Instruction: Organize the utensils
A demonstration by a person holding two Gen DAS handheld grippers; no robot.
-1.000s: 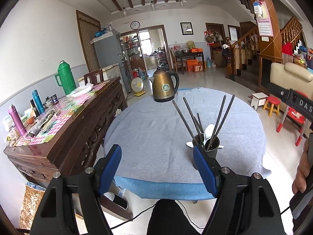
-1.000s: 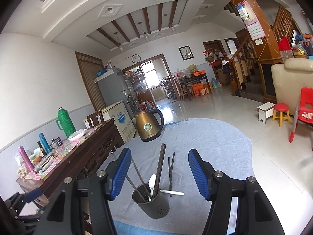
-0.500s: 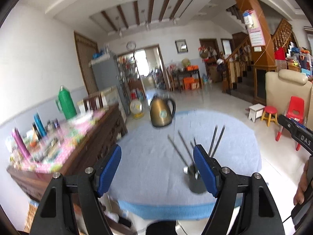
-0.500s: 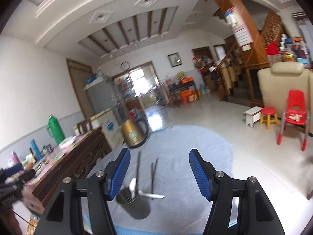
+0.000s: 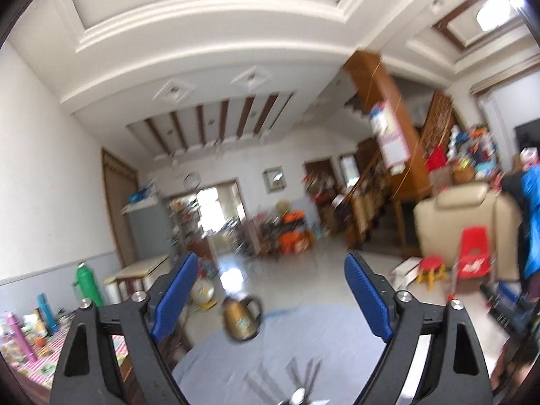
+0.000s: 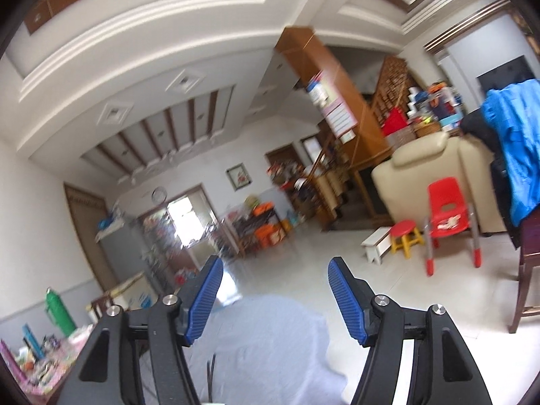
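I note both grippers released: left gripper [image 5: 271,298] opening, right gripper [image 6: 275,300] opening, nothing between. Thin dark chopsticks [image 5: 303,376], blurred and cut off, at the cloth-covered counter's [image 5: 324,337] near edge.

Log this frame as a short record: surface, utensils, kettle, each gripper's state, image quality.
surface: round table under a grey-blue cloth
utensils: dark chopsticks and a spoon tip at the left view's bottom edge; their holder is cut off
kettle: bronze kettle on the table's far side
left gripper: jaws opening, nothing between them
right gripper: jaws opening, empty
image quality: motion-blurred in both views
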